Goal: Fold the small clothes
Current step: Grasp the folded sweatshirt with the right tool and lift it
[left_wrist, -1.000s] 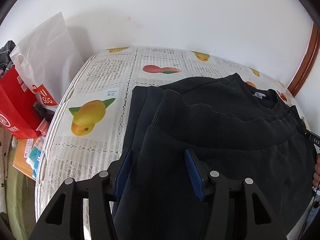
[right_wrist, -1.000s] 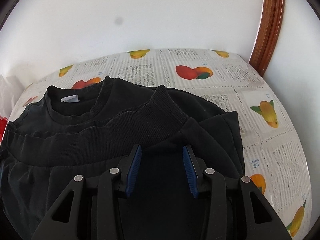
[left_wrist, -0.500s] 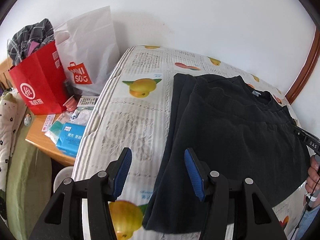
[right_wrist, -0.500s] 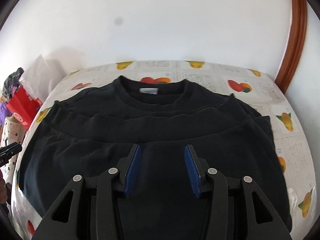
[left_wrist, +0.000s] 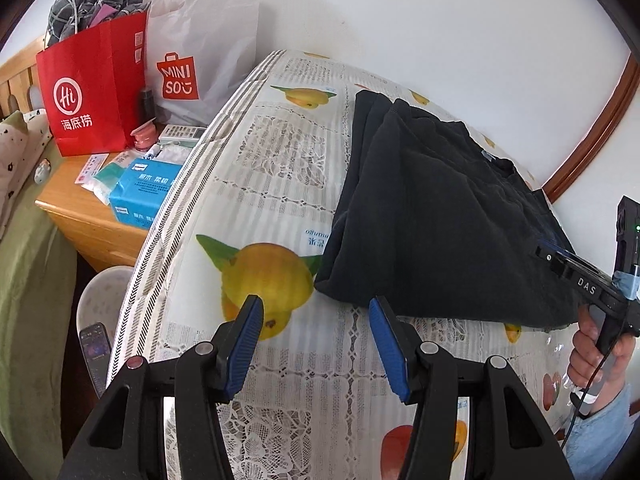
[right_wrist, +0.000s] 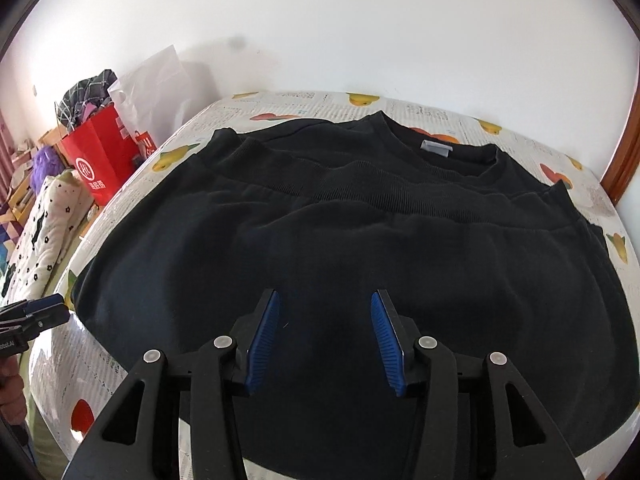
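A black sweatshirt lies folded on the fruit-print tablecloth, hem band folded up towards the collar with its grey label. In the left wrist view the sweatshirt lies ahead and to the right. My left gripper is open and empty, above the cloth just off the garment's near left corner. My right gripper is open and empty, over the garment's near edge. The right gripper also shows at the right edge of the left wrist view, and the left gripper at the left edge of the right wrist view.
A red paper bag and a white Miniso bag stand left of the table on a wooden nightstand with a blue tissue pack. A white wall runs behind the table. A bed with a dotted pillow is at far left.
Both grippers have pulled back from the sweatshirt and stay open. The left one has moved left and back, off the garment, and now looks at its corner from over the tablecloth.
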